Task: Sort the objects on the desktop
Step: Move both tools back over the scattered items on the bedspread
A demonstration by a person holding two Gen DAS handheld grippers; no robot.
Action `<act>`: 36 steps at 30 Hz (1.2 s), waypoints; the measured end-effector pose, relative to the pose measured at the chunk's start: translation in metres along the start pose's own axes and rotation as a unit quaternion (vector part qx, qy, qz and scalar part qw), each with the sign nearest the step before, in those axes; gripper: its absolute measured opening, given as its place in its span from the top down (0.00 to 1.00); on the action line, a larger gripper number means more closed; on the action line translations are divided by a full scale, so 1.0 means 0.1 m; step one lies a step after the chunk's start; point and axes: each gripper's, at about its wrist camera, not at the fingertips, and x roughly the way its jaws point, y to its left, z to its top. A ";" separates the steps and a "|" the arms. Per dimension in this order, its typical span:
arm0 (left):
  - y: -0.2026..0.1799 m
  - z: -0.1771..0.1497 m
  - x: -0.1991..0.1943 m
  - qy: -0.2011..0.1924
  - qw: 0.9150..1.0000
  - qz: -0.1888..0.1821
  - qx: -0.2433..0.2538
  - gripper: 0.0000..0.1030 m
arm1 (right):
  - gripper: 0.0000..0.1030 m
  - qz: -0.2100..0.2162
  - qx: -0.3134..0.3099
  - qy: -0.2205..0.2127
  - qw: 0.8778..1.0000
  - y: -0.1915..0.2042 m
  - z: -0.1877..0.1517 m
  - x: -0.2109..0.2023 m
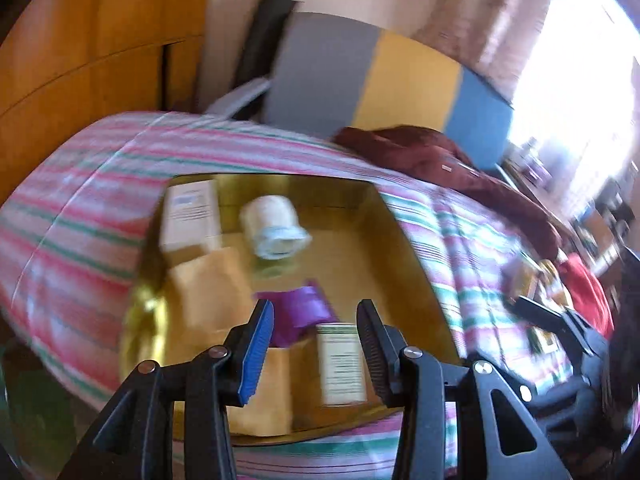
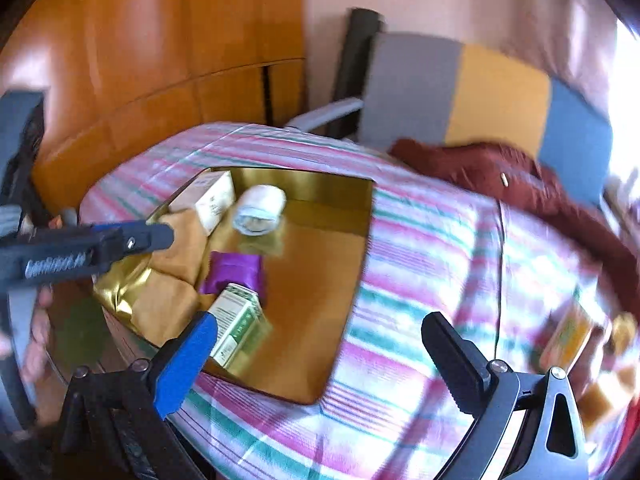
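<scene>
While both views are smeared by blur, the layout reads clearly enough: a gold tray point(image 1: 404, 240) lies on a bed covered by a pink, green and white striped sheet point(image 1: 100, 184). Inside the tray, a white box point(image 1: 190, 212) sits at the far left corner, with a white roll point(image 1: 274, 220) lying on its side just beside it. Nearer the camera are a purple packet point(image 1: 302, 314) and a green-and-white carton point(image 1: 342, 364), the carton touching the packet's near edge. Tan paper bags point(image 1: 212, 288) occupy the tray's left side.

The left gripper point(image 1: 316, 354) hovers over the near end of the tray, its fingers moderately spread and holding nothing; the carton shows in the gap between them, lying on the tray below. In the right wrist view this gripper reaches in from the left edge above the tan bags.

The right gripper point(image 2: 320, 368) has its fingers spread wide and empty, poised over the near right corner of the tray and the sheet beside it. Its blue-padded finger point(image 2: 188, 364) overlaps the carton's near end in that view; whether they touch cannot be told.

A dark red cloth point(image 1: 440, 152) lies crumpled on the bed beyond the tray, and more small items point(image 2: 568, 336), too blurred to identify, rest on the sheet at the far right.
</scene>
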 end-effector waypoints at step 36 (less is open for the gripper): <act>-2.27 -0.08 1.15 0.140 0.967 -0.136 0.162 0.55 | 0.00 -0.006 0.477 -0.016 0.879 -3.79 -0.48 -0.05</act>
